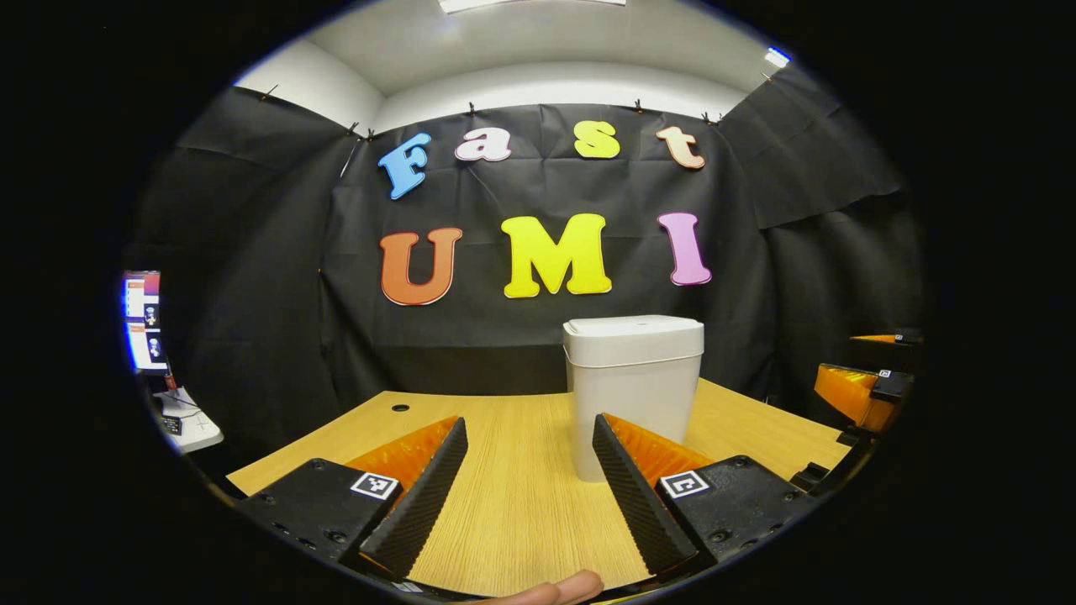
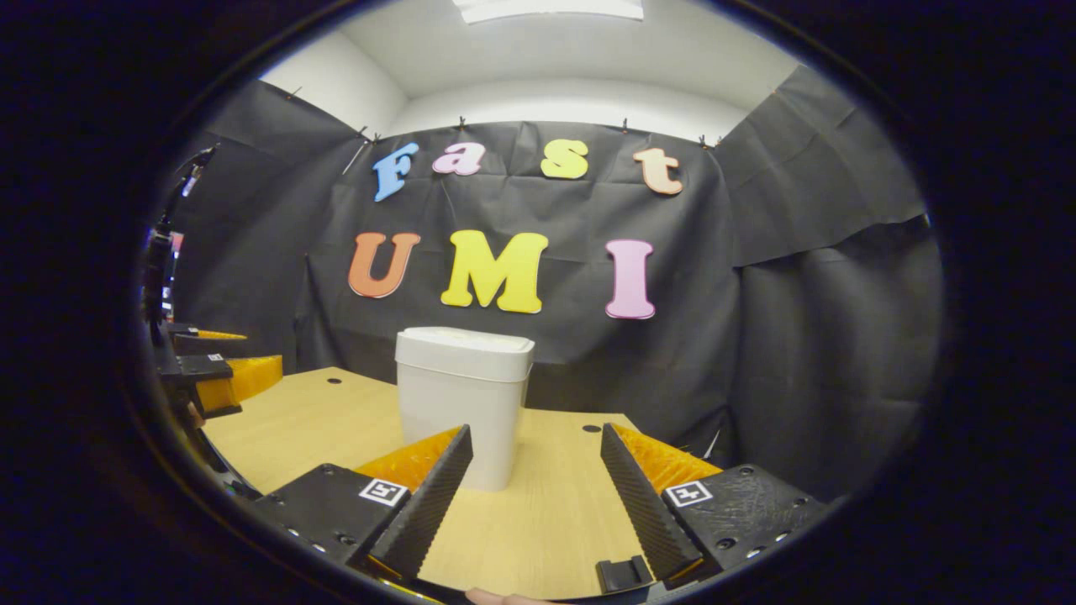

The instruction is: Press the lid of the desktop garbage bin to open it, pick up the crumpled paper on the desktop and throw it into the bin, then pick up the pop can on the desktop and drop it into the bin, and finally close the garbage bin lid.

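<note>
A white garbage bin (image 1: 632,391) stands upright on the wooden desk (image 1: 513,496), its lid (image 1: 633,329) down flat. My left gripper (image 1: 530,437) hovers open over the desk, short of the bin, which stands a little right of centre in the left gripper view. The right gripper view has the same bin (image 2: 461,403) left of centre, beyond my right gripper (image 2: 535,445), also open with nothing between its fingers. The other gripper (image 1: 862,391) sits at the right edge of the left gripper view, and at the left edge (image 2: 214,374) of the right gripper view.
Black cloth walls close the booth behind and beside the desk. A screen (image 1: 143,319) and a small white table (image 1: 189,420) stand off to the left past the desk edge. A fingertip (image 1: 555,590) pokes in at the bottom. Two round cable holes (image 2: 591,428) mark the desk.
</note>
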`<state>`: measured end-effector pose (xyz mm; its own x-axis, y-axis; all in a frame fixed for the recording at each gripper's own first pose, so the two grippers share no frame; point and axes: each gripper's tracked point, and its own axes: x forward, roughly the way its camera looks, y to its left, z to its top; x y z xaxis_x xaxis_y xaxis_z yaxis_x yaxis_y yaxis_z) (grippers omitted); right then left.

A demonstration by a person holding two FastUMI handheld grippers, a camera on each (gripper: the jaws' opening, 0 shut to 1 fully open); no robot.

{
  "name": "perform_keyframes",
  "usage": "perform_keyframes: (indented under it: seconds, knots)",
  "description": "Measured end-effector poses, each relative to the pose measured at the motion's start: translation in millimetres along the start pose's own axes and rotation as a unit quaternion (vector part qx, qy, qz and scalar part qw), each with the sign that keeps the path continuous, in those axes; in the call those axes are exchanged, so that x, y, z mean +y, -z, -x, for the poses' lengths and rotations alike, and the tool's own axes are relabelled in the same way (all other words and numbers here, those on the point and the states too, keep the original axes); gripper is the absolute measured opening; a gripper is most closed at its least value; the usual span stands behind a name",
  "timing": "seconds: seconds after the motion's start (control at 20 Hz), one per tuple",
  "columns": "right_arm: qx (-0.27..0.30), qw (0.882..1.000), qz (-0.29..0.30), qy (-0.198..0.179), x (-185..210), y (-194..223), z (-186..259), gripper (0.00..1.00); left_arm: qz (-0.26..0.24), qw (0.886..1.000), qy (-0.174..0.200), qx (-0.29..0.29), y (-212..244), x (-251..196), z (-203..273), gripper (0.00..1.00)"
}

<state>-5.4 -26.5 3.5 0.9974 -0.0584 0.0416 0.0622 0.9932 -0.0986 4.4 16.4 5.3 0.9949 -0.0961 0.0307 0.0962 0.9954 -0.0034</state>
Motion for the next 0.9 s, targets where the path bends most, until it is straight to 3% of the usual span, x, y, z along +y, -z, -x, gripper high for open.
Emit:
perform_keyframes:
  seconds: [0.9]
  knots:
    - [0.016, 0.999, 0.041, -0.011, 21.4, 9.7, -1.9, 0.95, 0.01, 1.0, 0.011, 0.01, 3.8, 0.4, -4.4, 0.97]
